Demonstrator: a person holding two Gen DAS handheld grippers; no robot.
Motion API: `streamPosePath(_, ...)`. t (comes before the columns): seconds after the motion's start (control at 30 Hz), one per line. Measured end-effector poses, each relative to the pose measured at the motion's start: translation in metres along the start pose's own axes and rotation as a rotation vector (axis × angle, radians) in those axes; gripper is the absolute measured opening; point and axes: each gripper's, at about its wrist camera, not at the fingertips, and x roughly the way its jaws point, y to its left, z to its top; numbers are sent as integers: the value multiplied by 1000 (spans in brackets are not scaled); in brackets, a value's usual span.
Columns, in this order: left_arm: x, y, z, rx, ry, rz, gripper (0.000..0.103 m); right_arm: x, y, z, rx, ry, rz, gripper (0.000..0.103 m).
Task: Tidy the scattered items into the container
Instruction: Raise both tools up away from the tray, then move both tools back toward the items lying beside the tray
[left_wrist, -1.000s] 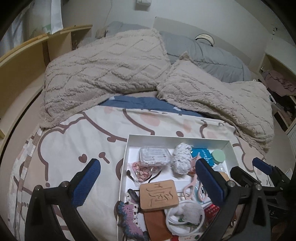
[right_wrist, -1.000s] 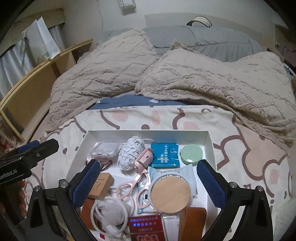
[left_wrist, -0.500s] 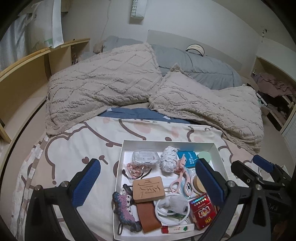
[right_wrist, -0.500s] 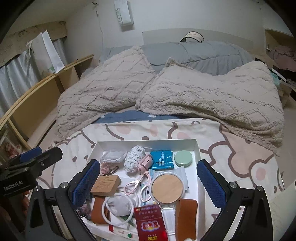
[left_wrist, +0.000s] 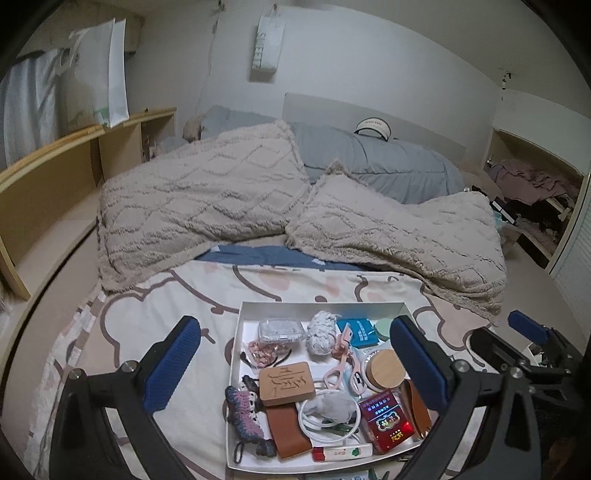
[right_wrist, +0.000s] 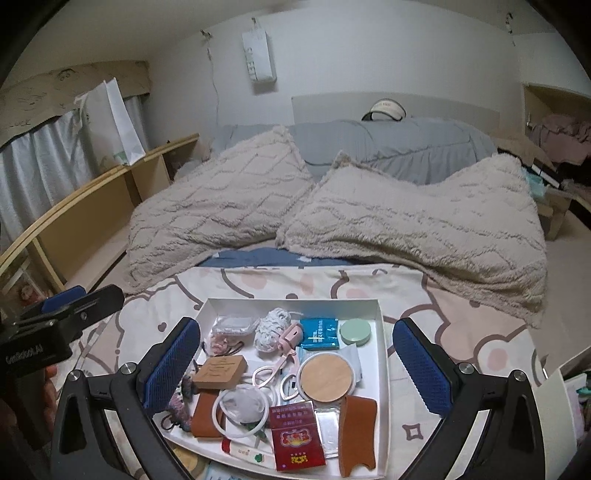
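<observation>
Both grippers (left_wrist: 295, 363) (right_wrist: 297, 365) farther back from the filled tray (left_wrist: 317, 305) than before

Dim, flat indoor light, perhaps from overhead; soft focus, strong fisheye bending, dark corners.

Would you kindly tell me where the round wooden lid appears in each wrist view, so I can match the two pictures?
Left wrist view: the round wooden lid sits right of centre in the white tray, just inside the left gripper's right finger.
Right wrist view: the lid lies at the tray's middle.
Shared landmark: the red packet lies just nearer the camera than the lid in both.
</observation>
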Motion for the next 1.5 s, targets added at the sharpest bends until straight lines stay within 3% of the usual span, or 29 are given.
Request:
streamPosePath(0.33,-31,-9,-9,61,-78,-13,103,-43,-21,-1,43,-65,43,103)
streamPosePath(0.63,-47,-18,-26,96,-87,-24,103,-67,-34,-15,40,-97,19,103)
streamPosePath(1.0,-43,-11,-76,124,-13,-8,103,-38,-28,-80,20,108,32,103)
streamPosePath(1.27,-32,2,-108,126,73,0,103,-25,-11,-113,-54,199,23,103)
streamPosePath(1.5,-22,8,-129,136,137,-2,103,-4,-20,-128,22,311,19,103)
